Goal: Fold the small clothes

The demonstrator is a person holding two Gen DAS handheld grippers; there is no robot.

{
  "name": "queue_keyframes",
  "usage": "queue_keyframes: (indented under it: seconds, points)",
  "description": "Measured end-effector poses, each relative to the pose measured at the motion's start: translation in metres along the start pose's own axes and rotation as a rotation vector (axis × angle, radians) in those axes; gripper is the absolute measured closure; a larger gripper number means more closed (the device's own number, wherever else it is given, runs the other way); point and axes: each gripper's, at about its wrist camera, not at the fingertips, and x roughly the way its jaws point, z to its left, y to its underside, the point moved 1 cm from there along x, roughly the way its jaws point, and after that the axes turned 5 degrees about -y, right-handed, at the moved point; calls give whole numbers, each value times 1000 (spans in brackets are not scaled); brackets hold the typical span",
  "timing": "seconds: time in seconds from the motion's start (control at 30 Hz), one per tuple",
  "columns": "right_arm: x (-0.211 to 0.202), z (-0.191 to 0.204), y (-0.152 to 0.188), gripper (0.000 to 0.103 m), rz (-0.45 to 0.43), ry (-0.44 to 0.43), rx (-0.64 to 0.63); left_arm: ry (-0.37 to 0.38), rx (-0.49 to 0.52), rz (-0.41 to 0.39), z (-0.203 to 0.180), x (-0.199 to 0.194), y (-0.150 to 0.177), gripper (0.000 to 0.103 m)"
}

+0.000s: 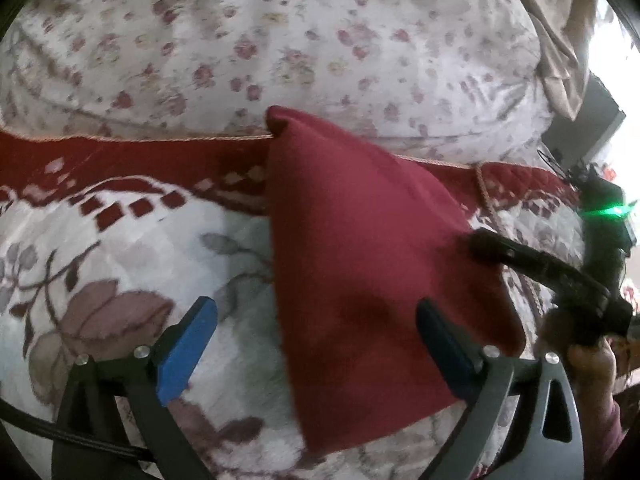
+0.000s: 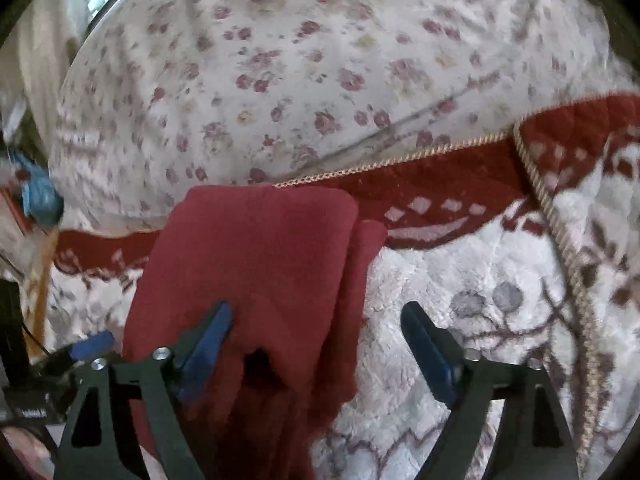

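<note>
A dark red cloth [image 1: 360,260], folded into a thick wedge, lies on the plush blanket [image 1: 120,240]. My left gripper [image 1: 316,344] stands open above its near end, with the right finger over the cloth and the left finger over the blanket. At the cloth's right edge is a dark finger of the right gripper [image 1: 520,264]. In the right wrist view the same red cloth [image 2: 260,248] shows stacked layers. My right gripper [image 2: 320,332] is open over its near right corner, with nothing pressed between the pads. A blue finger of the left gripper [image 2: 92,346] shows at the lower left.
A floral sheet [image 1: 280,40] covers the bed behind the blanket's red border [image 2: 440,184]. A gold cord trim [image 2: 560,240] runs down the right. A blue object [image 2: 40,196] sits at the left edge. A person's hand [image 1: 588,364] holds the right gripper.
</note>
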Motion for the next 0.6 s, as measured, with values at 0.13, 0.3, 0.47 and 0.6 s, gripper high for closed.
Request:
queue_keyframes:
  seconds: [0.13, 0.3, 0.47, 0.6]
  points:
    - [21, -8, -4, 11, 49, -82, 26, 31, -10, 45, -2, 20, -10, 4]
    - [46, -17, -7, 10, 81, -181, 62, 94, -48, 94, 4, 45, -23, 4]
    - [61, -11, -7, 10, 86, -247, 46, 139, -85, 150, 9, 66, -30, 4]
    - [65, -2, -11, 28, 82, -231, 30, 146, -23, 140, -1, 62, -30, 23]
